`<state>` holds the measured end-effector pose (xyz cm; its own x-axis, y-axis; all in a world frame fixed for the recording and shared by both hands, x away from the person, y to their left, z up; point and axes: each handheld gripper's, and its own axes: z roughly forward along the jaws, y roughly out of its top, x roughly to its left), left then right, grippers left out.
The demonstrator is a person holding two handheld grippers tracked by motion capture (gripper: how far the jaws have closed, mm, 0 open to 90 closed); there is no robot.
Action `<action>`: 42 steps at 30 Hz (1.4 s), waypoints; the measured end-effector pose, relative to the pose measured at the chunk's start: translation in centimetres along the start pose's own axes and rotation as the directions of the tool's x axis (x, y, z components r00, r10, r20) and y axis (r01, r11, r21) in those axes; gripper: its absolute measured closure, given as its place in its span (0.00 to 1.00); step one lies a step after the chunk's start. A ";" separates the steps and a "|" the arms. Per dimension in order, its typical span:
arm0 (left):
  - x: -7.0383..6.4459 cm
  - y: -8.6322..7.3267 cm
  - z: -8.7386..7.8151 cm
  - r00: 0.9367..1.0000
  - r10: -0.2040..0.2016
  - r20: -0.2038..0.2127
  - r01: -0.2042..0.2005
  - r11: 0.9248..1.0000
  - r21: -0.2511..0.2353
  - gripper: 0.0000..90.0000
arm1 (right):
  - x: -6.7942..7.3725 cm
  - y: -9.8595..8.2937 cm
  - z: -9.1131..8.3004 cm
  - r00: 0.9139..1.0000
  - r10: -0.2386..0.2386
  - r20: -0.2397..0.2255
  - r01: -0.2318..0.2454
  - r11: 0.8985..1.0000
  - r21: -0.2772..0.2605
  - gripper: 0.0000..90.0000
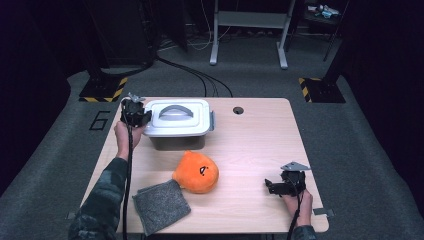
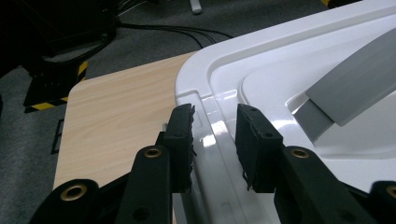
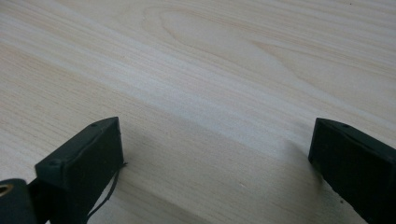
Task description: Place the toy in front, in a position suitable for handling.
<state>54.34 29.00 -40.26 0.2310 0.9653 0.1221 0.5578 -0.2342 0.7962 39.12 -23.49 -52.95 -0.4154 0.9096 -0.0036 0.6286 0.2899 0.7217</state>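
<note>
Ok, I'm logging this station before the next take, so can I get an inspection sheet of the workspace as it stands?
Surface: light wood table, with a round hole near the far edge.
Job's things: white lidded box with a grey handle, lid on.
Clutter: orange plush toy in front of the box; grey cloth at the near left.
Grippers: left gripper has its jaws straddling the lid's left rim, not closed; right gripper is low over bare wood, jaws wide apart.
Cables: one trails from each gripper; black cables run across the floor.
Surroundings: grey carpet, white stand legs, hazard-striped bases.
</note>
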 end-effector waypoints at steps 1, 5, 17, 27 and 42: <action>0.0 0.0 0.0 1.000 0.000 0.000 0.000 1.000 0.000 0.75 | 0.0 0.0 0.0 1.000 0.000 0.000 0.000 1.000 0.000 0.03; 0.1 0.0 0.0 1.000 -0.001 -0.025 0.001 1.000 0.005 0.79 | 0.0 0.0 0.0 1.000 0.001 0.000 -0.001 1.000 0.001 0.03; 0.5 -0.1 -0.5 1.000 -0.009 -0.002 0.009 1.000 0.005 0.50 | 0.0 0.0 0.0 1.000 0.000 0.000 0.000 1.000 0.001 0.03; -2.2 1.4 -1.6 0.975 0.146 0.167 -0.135 0.988 -0.071 0.29 | 0.0 0.0 0.0 1.000 0.000 0.000 0.000 1.000 0.000 0.03; -2.2 2.3 1.3 0.945 0.172 0.279 -0.175 0.984 -0.012 0.66 | 0.0 0.0 0.0 1.000 -0.001 -0.001 0.001 1.000 0.000 0.03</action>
<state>56.22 26.22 -39.45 0.5365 0.8394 0.0868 0.4988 -0.3983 0.7698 39.11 -23.49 -52.94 -0.4162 0.9093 -0.0035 0.6287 0.2905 0.7214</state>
